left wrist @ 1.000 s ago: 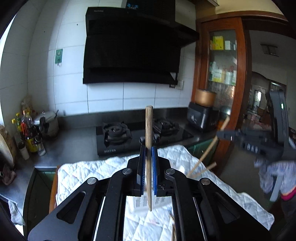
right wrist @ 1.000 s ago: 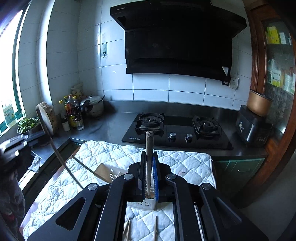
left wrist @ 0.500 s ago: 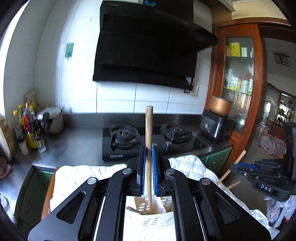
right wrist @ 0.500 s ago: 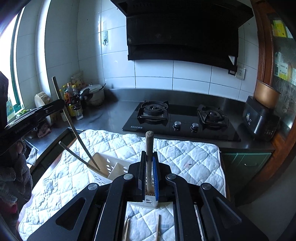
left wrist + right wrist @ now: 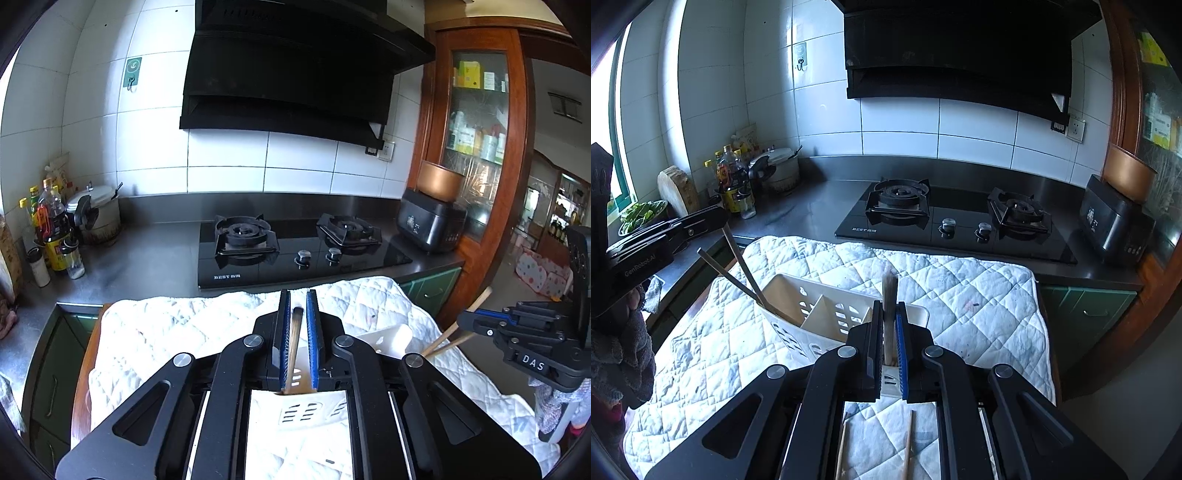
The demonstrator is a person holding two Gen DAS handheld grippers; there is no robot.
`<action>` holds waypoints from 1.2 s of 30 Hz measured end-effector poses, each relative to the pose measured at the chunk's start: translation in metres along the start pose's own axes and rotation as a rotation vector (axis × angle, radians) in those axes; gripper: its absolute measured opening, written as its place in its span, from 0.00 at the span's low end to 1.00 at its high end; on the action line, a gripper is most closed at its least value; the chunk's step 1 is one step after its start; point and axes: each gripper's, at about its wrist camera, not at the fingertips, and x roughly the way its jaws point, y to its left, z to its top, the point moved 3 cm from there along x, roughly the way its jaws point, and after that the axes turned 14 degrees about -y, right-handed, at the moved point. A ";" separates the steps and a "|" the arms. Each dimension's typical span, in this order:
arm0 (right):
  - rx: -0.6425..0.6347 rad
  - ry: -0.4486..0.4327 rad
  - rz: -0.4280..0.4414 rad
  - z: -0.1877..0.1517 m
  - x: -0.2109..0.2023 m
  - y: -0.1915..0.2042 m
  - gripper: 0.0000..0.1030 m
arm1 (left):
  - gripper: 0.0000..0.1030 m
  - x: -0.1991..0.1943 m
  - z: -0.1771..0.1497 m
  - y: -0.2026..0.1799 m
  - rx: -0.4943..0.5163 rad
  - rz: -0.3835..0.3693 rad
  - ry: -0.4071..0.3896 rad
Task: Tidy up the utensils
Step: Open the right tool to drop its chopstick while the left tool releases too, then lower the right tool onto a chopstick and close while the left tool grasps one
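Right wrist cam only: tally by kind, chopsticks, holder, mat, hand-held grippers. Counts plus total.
Chopsticks: 5
White holder: 1
Quilted mat: 1
Hand-held grippers: 2
Total: 9

1. Two grippers: left gripper (image 5: pixel 297 295), right gripper (image 5: pixel 888 306).
2. One white utensil basket (image 5: pixel 812 332).
3. Two chopsticks standing in its left compartment (image 5: pixel 738 254).
4. Two chopsticks lying on the quilted cloth (image 5: pixel 908 443).
5. Two stove burners (image 5: pixel 245 236).
6. Two stove knobs (image 5: pixel 303 254).
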 end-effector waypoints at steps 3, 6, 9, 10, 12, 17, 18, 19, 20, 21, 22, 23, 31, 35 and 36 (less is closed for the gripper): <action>0.000 -0.016 -0.006 0.002 -0.006 0.000 0.08 | 0.10 -0.008 0.002 -0.003 0.013 -0.004 -0.012; -0.009 -0.040 -0.017 0.004 -0.019 0.001 0.10 | 0.30 -0.023 0.008 -0.005 0.016 -0.005 -0.038; -0.019 -0.067 -0.022 0.005 -0.039 0.002 0.15 | 0.30 -0.045 0.010 -0.009 0.021 -0.018 -0.061; -0.021 -0.075 -0.020 0.004 -0.046 0.003 0.16 | 0.30 -0.053 0.009 -0.009 0.020 -0.023 -0.067; -0.031 -0.088 -0.019 -0.002 -0.062 0.006 0.19 | 0.35 -0.069 0.006 -0.011 0.019 -0.030 -0.075; -0.051 -0.085 -0.006 -0.034 -0.096 0.014 0.21 | 0.43 -0.111 -0.016 -0.016 0.022 -0.048 -0.073; -0.049 -0.079 -0.005 -0.043 -0.101 0.014 0.21 | 0.45 -0.118 -0.022 -0.017 0.019 -0.053 -0.067; -0.046 -0.071 -0.004 -0.053 -0.105 0.014 0.21 | 0.46 -0.125 -0.029 -0.017 0.016 -0.056 -0.060; -0.044 -0.062 -0.004 -0.062 -0.108 0.014 0.21 | 0.48 -0.132 -0.037 -0.018 0.017 -0.056 -0.051; -0.043 -0.051 -0.006 -0.072 -0.111 0.014 0.21 | 0.49 -0.138 -0.044 -0.019 0.021 -0.056 -0.045; -0.041 -0.039 -0.011 -0.084 -0.113 0.014 0.21 | 0.49 -0.144 -0.053 -0.020 0.028 -0.053 -0.040; -0.038 -0.025 -0.018 -0.097 -0.115 0.012 0.21 | 0.50 -0.149 -0.061 -0.021 0.032 -0.049 -0.031; 0.038 0.093 -0.066 -0.193 -0.117 -0.003 0.21 | 0.50 -0.181 -0.128 -0.019 0.038 -0.029 0.045; 0.047 0.143 -0.086 -0.224 -0.111 -0.008 0.21 | 0.50 -0.189 -0.155 -0.017 0.023 -0.018 0.087; 0.049 0.153 -0.089 -0.230 -0.109 -0.009 0.21 | 0.50 -0.190 -0.161 -0.016 0.020 -0.011 0.096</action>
